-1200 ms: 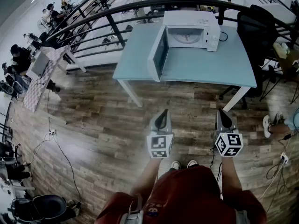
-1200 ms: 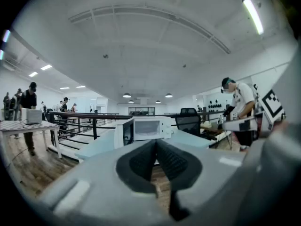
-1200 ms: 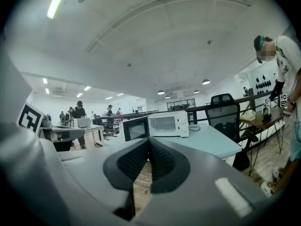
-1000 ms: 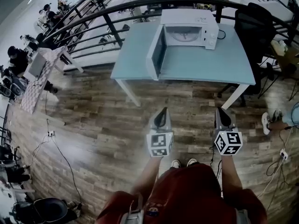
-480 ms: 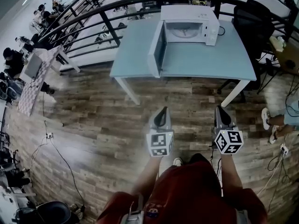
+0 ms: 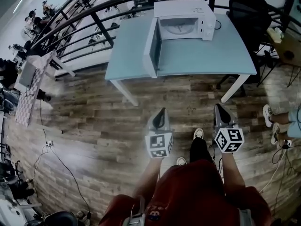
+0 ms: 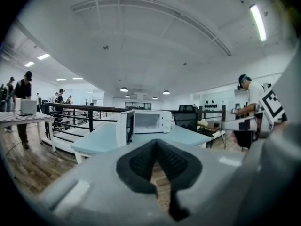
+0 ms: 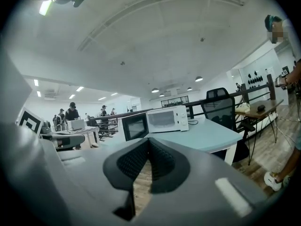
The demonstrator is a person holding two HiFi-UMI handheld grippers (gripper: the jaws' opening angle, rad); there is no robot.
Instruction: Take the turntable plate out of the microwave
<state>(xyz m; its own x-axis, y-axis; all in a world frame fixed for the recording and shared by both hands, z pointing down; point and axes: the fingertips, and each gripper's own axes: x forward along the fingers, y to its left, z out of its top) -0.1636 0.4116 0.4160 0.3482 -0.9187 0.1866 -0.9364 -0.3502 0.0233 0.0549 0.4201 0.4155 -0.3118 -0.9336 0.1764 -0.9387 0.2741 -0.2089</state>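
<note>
Low in the frame's centre, the left gripper (image 6: 161, 113) and right gripper (image 6: 219, 109) both have jaws pressed together on nothing. They point toward the table (image 6: 211, 58) at upper centre, well apart from it. There the microwave (image 6: 202, 13) stands with its door (image 6: 151, 46) open and the plate (image 6: 178, 28) inside. This looks like the approach; next, walk up, open the jaws and reach in for the plate's rim.

Bright ceiling-strip lighting, heavy fisheye warping (edges dark).
</note>
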